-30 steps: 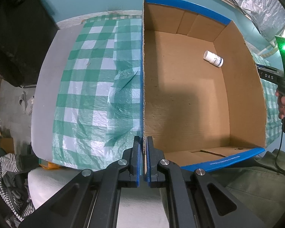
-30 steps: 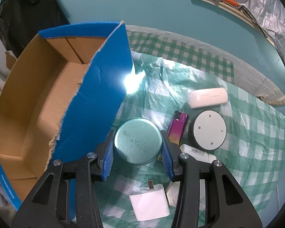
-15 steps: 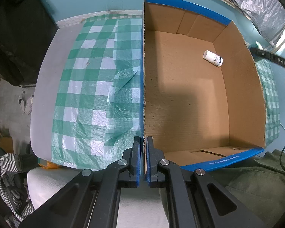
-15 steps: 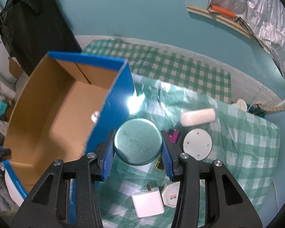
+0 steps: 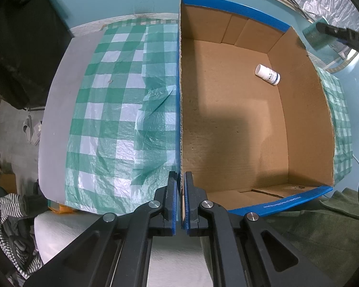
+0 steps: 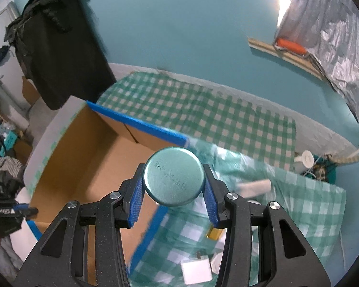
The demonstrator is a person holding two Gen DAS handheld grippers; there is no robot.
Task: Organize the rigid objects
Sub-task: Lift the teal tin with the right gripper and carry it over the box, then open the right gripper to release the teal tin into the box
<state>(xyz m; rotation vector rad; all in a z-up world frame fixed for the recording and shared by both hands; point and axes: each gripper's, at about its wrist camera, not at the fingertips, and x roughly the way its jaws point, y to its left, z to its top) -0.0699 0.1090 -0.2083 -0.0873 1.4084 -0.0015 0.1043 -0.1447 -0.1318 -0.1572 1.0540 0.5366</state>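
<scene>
My right gripper (image 6: 173, 186) is shut on a round teal tin (image 6: 173, 175) and holds it high above the table, over the right wall of the blue-edged cardboard box (image 6: 136, 124). The tin also shows at the top right of the left wrist view (image 5: 314, 35). My left gripper (image 5: 180, 186) is shut on the box's left wall (image 5: 180, 95) near its front corner. A white pill bottle (image 5: 267, 74) lies on its side on the box floor at the back right.
The box stands on a green checked tablecloth (image 5: 112, 100). Right of the box, blurred, lie a white case (image 6: 253, 186), a white charger (image 6: 196, 271) and other small items. Black clothing (image 6: 57, 47) hangs at the left. Green fabric (image 5: 323, 234) lies at the front.
My right gripper has lifted the teal tin off the table and carried it up and left, towards the box's right wall. The left gripper has kept its hold on the box wall.
</scene>
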